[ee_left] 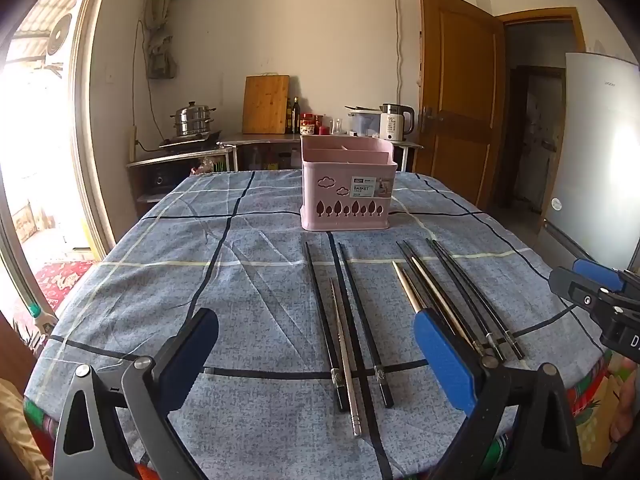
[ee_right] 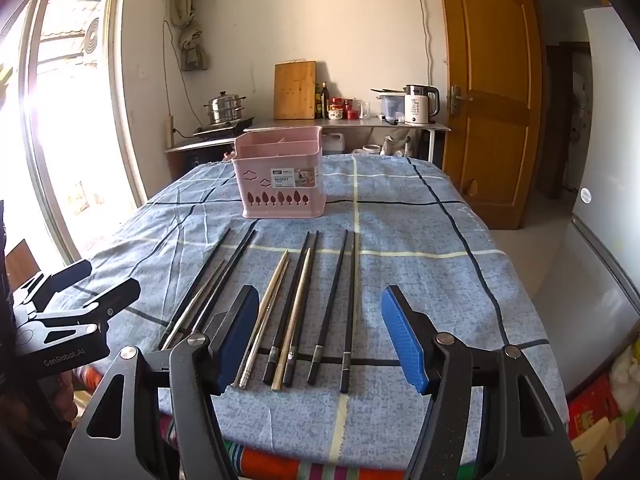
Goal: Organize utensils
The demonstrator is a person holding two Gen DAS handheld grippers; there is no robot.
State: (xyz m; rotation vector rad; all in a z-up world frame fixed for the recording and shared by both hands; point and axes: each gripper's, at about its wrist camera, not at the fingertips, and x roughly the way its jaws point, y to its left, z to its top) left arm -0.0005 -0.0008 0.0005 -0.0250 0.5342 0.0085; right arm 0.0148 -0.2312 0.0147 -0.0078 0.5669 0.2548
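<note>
A pink utensil basket with inner compartments stands upright near the far side of the table. In front of it several chopsticks lie in a row on the cloth: black ones, a metal one and pale wooden ones. My left gripper hovers open above the near ends of the left group, holding nothing. My right gripper is open over the near ends of the right group, also holding nothing. Each gripper shows at the edge of the other's view.
The table wears a blue checked cloth and ends close below both grippers. Behind it a counter holds a steamer pot, a cutting board, bottles and a kettle. A wooden door and a fridge stand to the right.
</note>
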